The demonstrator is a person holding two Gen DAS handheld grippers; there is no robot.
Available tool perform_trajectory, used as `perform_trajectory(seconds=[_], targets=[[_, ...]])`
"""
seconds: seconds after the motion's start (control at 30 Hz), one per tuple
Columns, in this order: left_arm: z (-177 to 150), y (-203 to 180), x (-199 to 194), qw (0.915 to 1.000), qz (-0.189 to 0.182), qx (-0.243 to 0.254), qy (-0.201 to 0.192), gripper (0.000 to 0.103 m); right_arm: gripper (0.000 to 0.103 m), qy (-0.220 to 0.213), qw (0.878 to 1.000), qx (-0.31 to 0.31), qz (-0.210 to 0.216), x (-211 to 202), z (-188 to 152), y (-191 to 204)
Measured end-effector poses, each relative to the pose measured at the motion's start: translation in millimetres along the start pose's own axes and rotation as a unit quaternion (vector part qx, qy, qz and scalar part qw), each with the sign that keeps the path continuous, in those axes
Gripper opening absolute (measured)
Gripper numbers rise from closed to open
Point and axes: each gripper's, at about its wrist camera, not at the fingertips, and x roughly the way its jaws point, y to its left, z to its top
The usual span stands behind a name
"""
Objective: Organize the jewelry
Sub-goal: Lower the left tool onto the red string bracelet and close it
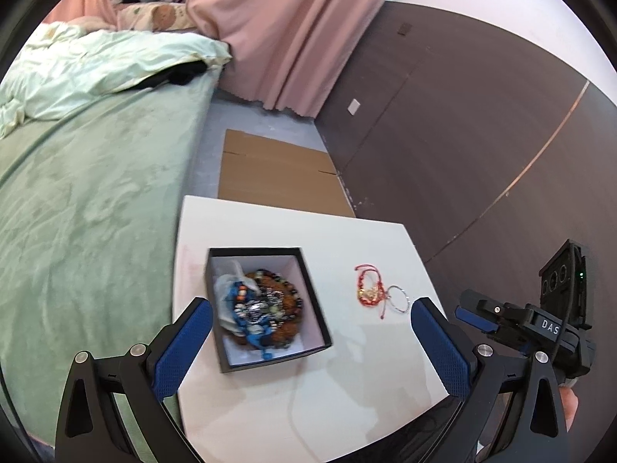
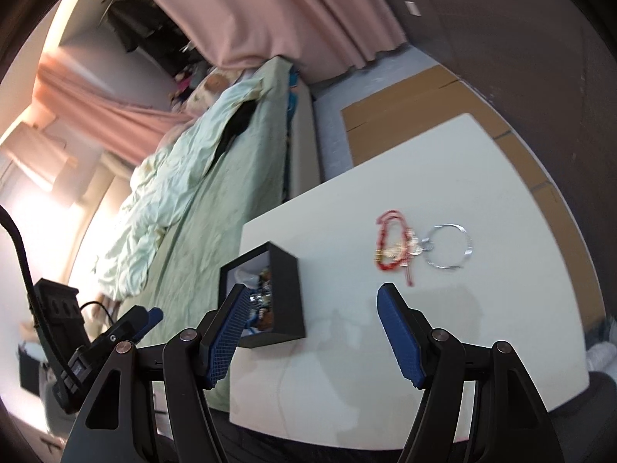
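— Where is the jewelry?

— Most of it sits in a heap inside the black box (image 1: 270, 305): a tangle of beaded bracelets (image 1: 266, 308), brown, blue and silvery, with a bit of white wrapping (image 1: 227, 289) tucked at one side. The box is open, white inside, and stands on the white table (image 1: 347, 386) near the edge that faces the bed.

— Anything outside the box?

— Yes. A red cord bracelet (image 1: 368, 289) with a gold charm lies on the bare tabletop, apart from the box, and a thin silver bangle (image 1: 399, 299) lies touching it on the far side from the box.

— And the grippers?

— The left gripper (image 1: 312, 347) hovers over the near part of the table, its blue pads spread wide with nothing between them; the box shows in the gap but the pads are clear of it. The right gripper (image 2: 312, 343) is also released, jaws parted and empty, its left finger (image 2: 227, 339) crossing in front of the box in its own view, with the red bracelet and bangle lying ahead of it.

— What surrounds the table?

— A bed with a pale green sheet (image 1: 88, 200) and a crumpled duvet (image 1: 96, 73) runs alongside it. Flattened cardboard (image 1: 277, 173) lies on the floor beyond the table, pink curtains (image 1: 293, 38) hang behind that, and a dark panelled wall (image 1: 462, 135) closes the other side.
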Motion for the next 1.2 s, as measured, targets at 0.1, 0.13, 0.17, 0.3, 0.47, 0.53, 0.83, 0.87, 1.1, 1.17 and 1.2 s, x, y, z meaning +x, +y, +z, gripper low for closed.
perform_trajectory(seconds=[0.1,0.13,0.17,0.3,0.47,0.53,0.83,0.87,1.1,1.17,1.2], targets=[[0.3,-16.3,8.0,0.9998,-0.004,0.017,0.005,0.102,0.069,-0.007,1.000,0.013,-0.002,-7.0,-0.6,-14.1],[0.0,-20.7,10.5,0.9997,-0.006,0.021,0.006,0.101,0.069,-0.009,1.000,0.016,-0.003,-9.1,-0.5,-17.9],[0.0,-25.7,13.4,0.9996,-0.008,0.026,0.008,0.099,0.069,-0.013,1.000,0.021,-0.005,-11.7,-0.4,-23.0],[-0.5,-46.2,29.3,0.9984,-0.012,0.048,0.025,0.088,0.069,-0.023,0.999,0.039,-0.011,-20.1,-1.1,-41.5],[-2.1,-69.6,53.5,0.9959,-0.018,0.072,0.052,0.064,0.069,-0.029,0.998,0.058,-0.014,-25.7,-1.2,-64.7],[-2.5,-79.6,62.7,0.9947,-0.019,0.082,0.060,0.058,0.069,-0.030,0.997,0.065,-0.015,-26.5,-1.2,-73.0],[-2.8,-110.8,103.4,0.9896,-0.016,0.110,0.092,0.038,0.064,-0.028,0.995,0.091,-0.016,-26.9,-1.8,-101.7],[-3.5,-112.8,108.0,0.9891,-0.016,0.111,0.096,0.036,0.064,-0.028,0.995,0.094,-0.016,-27.1,-2.6,-105.2],[-9.2,-127.6,144.8,0.9844,-0.014,0.123,0.125,0.029,0.064,-0.025,0.993,0.114,-0.020,-26.7,-1.9,-128.2],[-10.1,-130.1,155.0,0.9834,-0.008,0.126,0.131,0.029,0.064,-0.023,0.993,0.118,-0.020,-26.3,-2.6,-132.3],[-10.6,-131.6,160.4,0.9828,-0.006,0.127,0.134,0.029,0.064,-0.022,0.992,0.119,-0.021,-25.2,-2.1,-134.0]])
